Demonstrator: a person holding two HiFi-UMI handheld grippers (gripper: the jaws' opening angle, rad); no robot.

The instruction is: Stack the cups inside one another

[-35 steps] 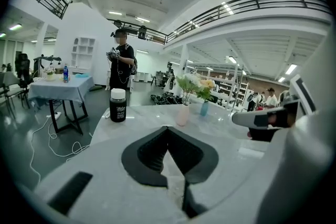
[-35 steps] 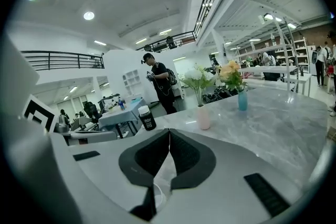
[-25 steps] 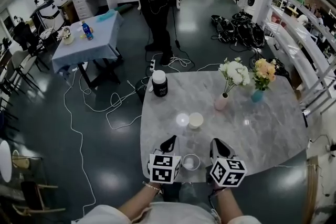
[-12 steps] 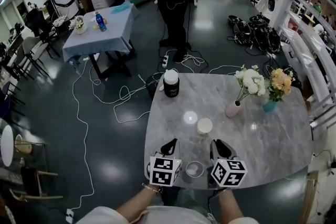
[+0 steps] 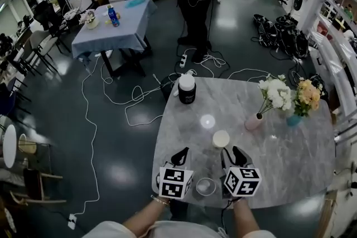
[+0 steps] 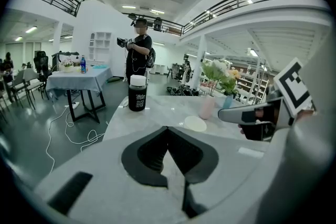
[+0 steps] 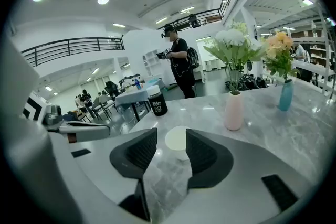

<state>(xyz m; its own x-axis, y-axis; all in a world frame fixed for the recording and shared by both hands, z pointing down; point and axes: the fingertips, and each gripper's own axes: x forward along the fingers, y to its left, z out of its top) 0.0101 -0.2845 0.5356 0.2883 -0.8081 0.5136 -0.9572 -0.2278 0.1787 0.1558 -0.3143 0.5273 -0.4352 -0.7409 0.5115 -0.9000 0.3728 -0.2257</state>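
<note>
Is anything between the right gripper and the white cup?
Nothing visible. The right gripper, its jaws having just been opening with nothing gripped, faces the white cup across bare tabletop. The pink vase stands off to its right.

**Two cups, unstacked, on the marbled surface**

A white cup (image 5: 221, 139) was seen standing upright, mouth up, towards the middle of the grey marbled surface (image 5: 290, 147). Its rim was round, and its wall was seen to narrow slightly towards the base. A clear cup (image 5: 205, 186), see-through and also upright, was set close to the near edge of the surface, in front of the white one. The two were kept apart, untouching, with neither placed inside the other.
</note>
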